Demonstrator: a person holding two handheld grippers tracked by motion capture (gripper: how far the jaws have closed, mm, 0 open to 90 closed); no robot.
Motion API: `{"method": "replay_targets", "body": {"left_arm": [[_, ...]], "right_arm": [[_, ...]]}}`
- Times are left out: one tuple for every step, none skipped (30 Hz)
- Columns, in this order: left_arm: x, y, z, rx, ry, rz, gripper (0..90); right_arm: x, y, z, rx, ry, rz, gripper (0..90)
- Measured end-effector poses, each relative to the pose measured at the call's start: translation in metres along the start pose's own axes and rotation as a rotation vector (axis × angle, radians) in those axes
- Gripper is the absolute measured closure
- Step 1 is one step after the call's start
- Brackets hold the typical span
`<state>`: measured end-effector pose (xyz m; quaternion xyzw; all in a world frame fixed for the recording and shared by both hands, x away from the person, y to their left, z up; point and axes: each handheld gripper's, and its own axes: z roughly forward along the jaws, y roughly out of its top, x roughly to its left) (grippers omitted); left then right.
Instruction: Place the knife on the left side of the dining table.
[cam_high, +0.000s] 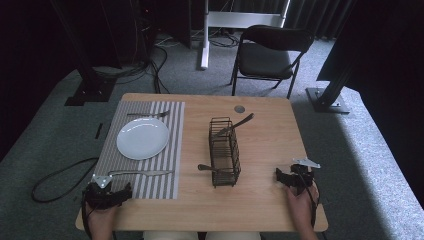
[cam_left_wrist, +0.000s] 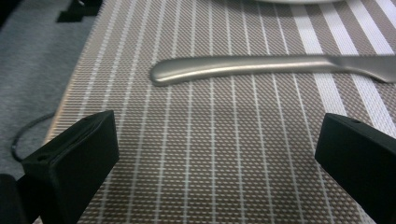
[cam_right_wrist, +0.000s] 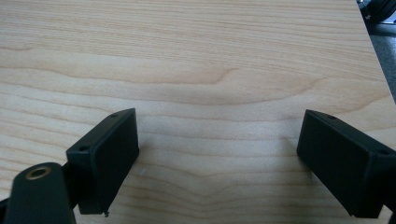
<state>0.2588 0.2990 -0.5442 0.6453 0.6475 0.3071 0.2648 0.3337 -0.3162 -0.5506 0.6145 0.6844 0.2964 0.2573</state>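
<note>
My left gripper (cam_high: 111, 189) (cam_left_wrist: 215, 144) rests at the near left corner of the table, open, with nothing between its jaws. Just ahead of it a steel knife (cam_high: 142, 173) (cam_left_wrist: 261, 67) lies crosswise on the striped placemat (cam_high: 172, 165) (cam_left_wrist: 210, 140). Behind the knife is a white plate (cam_high: 143, 138), and a fork (cam_high: 148, 114) lies on the plate's far side. My right gripper (cam_high: 292, 176) (cam_right_wrist: 217, 154) sits at the near right, open over bare wooden table (cam_right_wrist: 187, 56). A black wire cutlery basket (cam_high: 224, 150) stands mid-table.
One utensil (cam_high: 240, 123) pokes out of the basket's far end and another (cam_high: 205, 168) out of its near left side. A small grey disc (cam_high: 239, 108) lies near the table's far edge. A black chair (cam_high: 270, 52) stands beyond the table. A cable (cam_high: 55, 180) loops on the floor at left.
</note>
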Motion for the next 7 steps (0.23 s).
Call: {"method": "replay_targets", "body": {"left_arm": [[0.0005,0.0000,0.0001,0.000,-0.008,-0.002,0.0],[0.0010,0.0001,0.0002,0.003,-0.011,-0.004,0.0],[0.0010,0.0000,0.0000,0.002,-0.011,-0.004,0.0],[0.0009,0.0000,0.0001,0.003,-0.013,-0.001,0.0],[0.0006,0.0001,0.0006,0.008,-0.014,0.006,0.0],[0.0000,0.0003,0.0008,0.013,-0.015,0.010,0.0],[-0.0008,0.0004,0.0012,0.013,-0.014,0.017,0.0]], "right_arm": [[0.0000,0.0000,0.0000,0.000,0.000,0.001,11.9],[0.0000,0.0000,-0.0001,0.001,0.000,0.001,11.9],[0.0000,0.0000,0.0000,0.000,0.000,0.000,11.9],[0.0000,0.0000,-0.0001,0.001,0.000,0.000,11.9],[0.0000,0.0000,-0.0001,0.001,0.000,0.001,11.9],[0.0000,0.0000,-0.0001,0.001,0.000,0.000,11.9],[0.0000,0.0000,-0.0001,0.001,0.000,0.001,11.9]]}}
